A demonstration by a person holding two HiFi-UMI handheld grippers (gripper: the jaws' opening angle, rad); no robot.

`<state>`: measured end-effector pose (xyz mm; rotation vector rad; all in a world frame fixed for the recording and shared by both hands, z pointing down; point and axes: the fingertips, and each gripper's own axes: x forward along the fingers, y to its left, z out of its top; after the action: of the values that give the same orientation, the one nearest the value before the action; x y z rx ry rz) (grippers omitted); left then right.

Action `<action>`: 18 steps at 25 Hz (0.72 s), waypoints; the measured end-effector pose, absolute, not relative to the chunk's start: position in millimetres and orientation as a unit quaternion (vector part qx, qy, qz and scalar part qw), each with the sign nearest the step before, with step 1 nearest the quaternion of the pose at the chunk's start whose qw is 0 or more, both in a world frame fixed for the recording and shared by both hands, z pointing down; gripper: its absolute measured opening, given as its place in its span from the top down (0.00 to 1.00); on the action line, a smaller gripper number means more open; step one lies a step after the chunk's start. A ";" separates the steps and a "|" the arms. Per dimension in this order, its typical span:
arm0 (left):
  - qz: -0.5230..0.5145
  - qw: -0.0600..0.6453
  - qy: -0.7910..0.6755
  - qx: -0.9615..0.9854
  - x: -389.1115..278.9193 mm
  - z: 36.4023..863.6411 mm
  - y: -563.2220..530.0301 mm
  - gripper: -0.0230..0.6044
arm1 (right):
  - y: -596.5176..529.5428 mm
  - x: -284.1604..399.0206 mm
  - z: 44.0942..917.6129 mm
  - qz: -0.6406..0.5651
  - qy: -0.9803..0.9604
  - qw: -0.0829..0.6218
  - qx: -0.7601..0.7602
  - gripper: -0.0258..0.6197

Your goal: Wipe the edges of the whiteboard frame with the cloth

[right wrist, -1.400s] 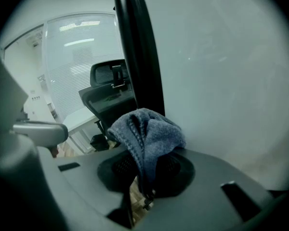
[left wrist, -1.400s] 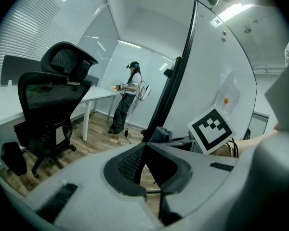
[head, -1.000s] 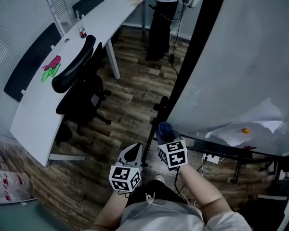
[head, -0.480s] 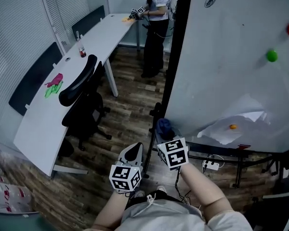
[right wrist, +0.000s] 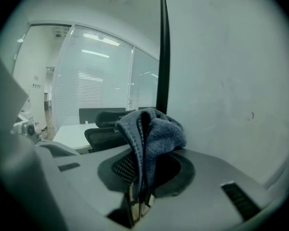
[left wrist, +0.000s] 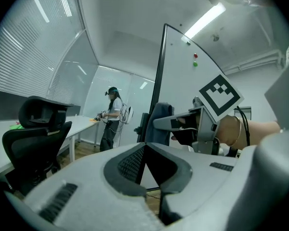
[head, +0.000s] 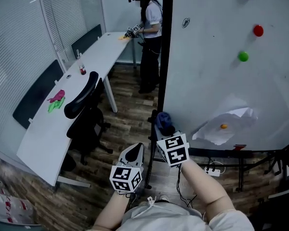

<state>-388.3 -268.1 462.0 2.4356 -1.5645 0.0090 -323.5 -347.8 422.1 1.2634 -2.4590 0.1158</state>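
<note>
A blue-grey cloth (right wrist: pixel 151 134) is held between the jaws of the right gripper (right wrist: pixel 138 179). The jaws are pressed together on its lower part. The rest of the cloth is bunched up in a soft lump above them. The black frame (right wrist: pixel 164 47) of the whiteboard (right wrist: pixel 226 85) is seen standing straight up just behind the cloth. It cannot be told if the cloth is touching it. The right side is filled by the white board. On the left, farther back, a black chair (right wrist: pixel 103 134), a white table (right wrist: pixel 70 131) and window blinds (right wrist: pixel 94 76) are seen.
</note>
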 end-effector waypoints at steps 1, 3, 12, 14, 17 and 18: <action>0.002 0.118 -0.534 0.837 -387.1 457.0 -268.6 0.93 | -348.3 -322.8 415.1 0.038 -0.873 0.183 0.451 0.85; -0.001 0.108 -0.530 0.841 -385.5 447.3 -270.3 0.93 | -349.6 -321.7 402.3 0.029 -0.872 0.179 0.455 0.85; -0.011 0.058 -0.512 0.857 -385.2 396.3 -281.8 0.93 | -352.5 -323.6 334.3 -0.025 -0.867 0.168 0.468 0.85; -0.016 0.047 -0.507 0.861 -385.1 383.5 -285.5 0.93 | -354.1 -323.0 316.3 -0.040 -0.865 0.164 0.472 0.85; -0.025 0.036 -0.500 0.865 -386.5 366.6 -289.8 0.93 | -355.1 -323.2 292.0 -0.057 -0.862 0.157 0.478 0.85; -0.027 0.034 -0.497 0.866 -387.1 361.9 -290.9 0.93 | -355.2 -323.9 284.2 -0.062 -0.862 0.153 0.480 0.85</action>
<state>-387.1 -290.9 361.9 2.6653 -1.5301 -0.0841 -323.9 -355.2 284.2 1.3778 -2.4716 -0.1775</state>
